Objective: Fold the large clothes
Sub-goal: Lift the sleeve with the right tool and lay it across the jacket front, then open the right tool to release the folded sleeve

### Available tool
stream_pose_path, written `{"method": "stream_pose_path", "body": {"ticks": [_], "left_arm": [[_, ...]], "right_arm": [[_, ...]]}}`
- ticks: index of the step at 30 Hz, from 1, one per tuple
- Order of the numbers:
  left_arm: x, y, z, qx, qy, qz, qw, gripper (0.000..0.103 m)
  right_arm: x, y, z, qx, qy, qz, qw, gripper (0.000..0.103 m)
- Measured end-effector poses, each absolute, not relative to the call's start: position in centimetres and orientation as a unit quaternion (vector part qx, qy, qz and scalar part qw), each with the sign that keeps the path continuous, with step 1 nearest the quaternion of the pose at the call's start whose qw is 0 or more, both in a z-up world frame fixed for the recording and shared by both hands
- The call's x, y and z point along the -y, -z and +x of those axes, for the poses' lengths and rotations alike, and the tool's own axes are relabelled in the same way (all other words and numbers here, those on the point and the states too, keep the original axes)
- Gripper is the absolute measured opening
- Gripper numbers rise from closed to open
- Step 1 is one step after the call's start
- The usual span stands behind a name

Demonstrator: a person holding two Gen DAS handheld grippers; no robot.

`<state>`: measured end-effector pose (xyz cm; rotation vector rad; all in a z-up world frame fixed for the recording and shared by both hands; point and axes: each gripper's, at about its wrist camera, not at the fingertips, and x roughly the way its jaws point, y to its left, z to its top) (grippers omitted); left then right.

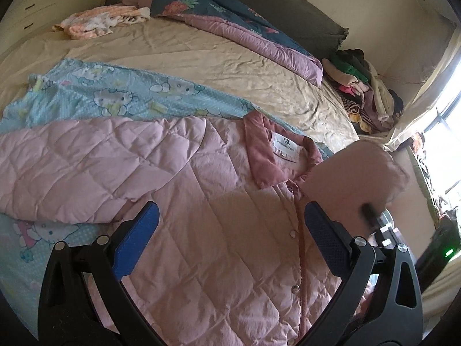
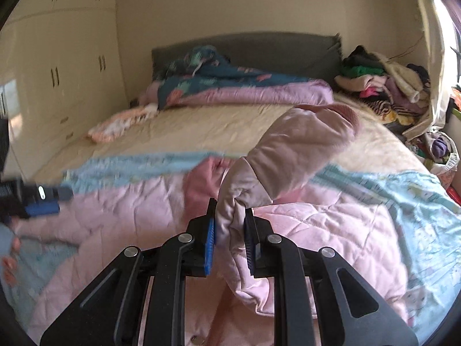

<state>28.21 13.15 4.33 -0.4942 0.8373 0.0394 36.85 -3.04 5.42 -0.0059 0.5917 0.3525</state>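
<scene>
A pink quilted jacket (image 1: 178,173) lies front up on a blue cartoon-cat sheet (image 1: 115,92) across the bed, its darker pink collar (image 1: 259,150) pointing toward the far side. One sleeve (image 1: 72,167) lies flat across to the left. My left gripper (image 1: 230,206) hovers open over the jacket's chest, with nothing between its blue pads (image 1: 141,236). My right gripper (image 2: 230,210) is shut on the other sleeve (image 2: 299,144), which stands up in a bunched fold above the jacket body (image 2: 317,230). In the left wrist view that sleeve (image 1: 354,173) shows as a blur at the right.
A teal and purple quilt (image 1: 230,28) lies bunched by the grey headboard (image 2: 259,49). An orange-white cloth (image 1: 100,21) rests far left. A heap of clothes (image 2: 374,83) fills the bed's far right corner. Cream wardrobes (image 2: 57,72) stand at the left. A person's fingers (image 2: 8,262) show.
</scene>
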Motion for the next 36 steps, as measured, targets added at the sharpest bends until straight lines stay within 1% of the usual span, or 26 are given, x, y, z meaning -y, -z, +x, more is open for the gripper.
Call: {"method": "stream_pose_path", "body": {"ticks": [5, 10, 13, 18, 19, 20, 21, 23, 24, 27, 32, 36], "left_arm": [[-14.1, -3.6, 27.9, -0.401, -0.016, -0.266, 0.877, 0.095], [-14.7, -3.3, 27.5, -0.393, -0.008, -0.302, 0.869, 0.095], [-14.8, -3.4, 27.2, -0.387, -0.003, -0.313, 0.867, 0.095], [-14.5, -2.9, 27.2, -0.392, 0.003, -0.319, 0.863, 0.095], [-14.4, -2.6, 27.3, -0.395, 0.003, -0.321, 0.861, 0.095], [-14.4, -2.4, 27.3, -0.397, 0.003, -0.323, 0.859, 0.095], [-14.3, -2.2, 27.3, -0.399, 0.002, -0.325, 0.858, 0.095], [-14.2, -1.6, 27.3, -0.404, 0.003, -0.332, 0.853, 0.095], [-14.2, -1.3, 27.3, -0.405, 0.004, -0.337, 0.850, 0.095], [-13.9, 0.2, 27.6, -0.420, 0.009, -0.349, 0.837, 0.095], [-13.1, 3.7, 28.2, -0.451, 0.030, -0.387, 0.804, 0.095], [-12.3, 6.2, 28.7, -0.467, 0.025, -0.401, 0.788, 0.093]], "right_arm": [[0.3, -2.1, 36.4, -0.323, -0.193, -0.024, 0.926, 0.017], [-2.2, -0.2, 35.7, -0.343, -0.216, -0.052, 0.913, 0.018], [-3.5, 0.9, 35.4, -0.359, -0.230, -0.071, 0.902, 0.020], [-4.8, 2.2, 35.2, -0.378, -0.238, -0.096, 0.890, 0.026], [-5.0, 2.2, 35.1, -0.377, -0.237, -0.100, 0.890, 0.028], [-5.3, 2.2, 35.0, -0.377, -0.240, -0.105, 0.889, 0.037], [-5.4, 2.2, 34.8, -0.377, -0.246, -0.105, 0.887, 0.049], [-5.7, 2.2, 34.4, -0.377, -0.255, -0.105, 0.884, 0.063], [-5.6, 2.1, 34.2, -0.376, -0.258, -0.105, 0.884, 0.066], [-4.5, 1.3, 33.5, -0.375, -0.265, -0.081, 0.885, 0.071], [0.0, 0.0, 32.8, -0.382, -0.232, -0.028, 0.894, 0.072], [3.8, -0.6, 32.0, -0.382, -0.190, -0.016, 0.904, 0.072]]}}
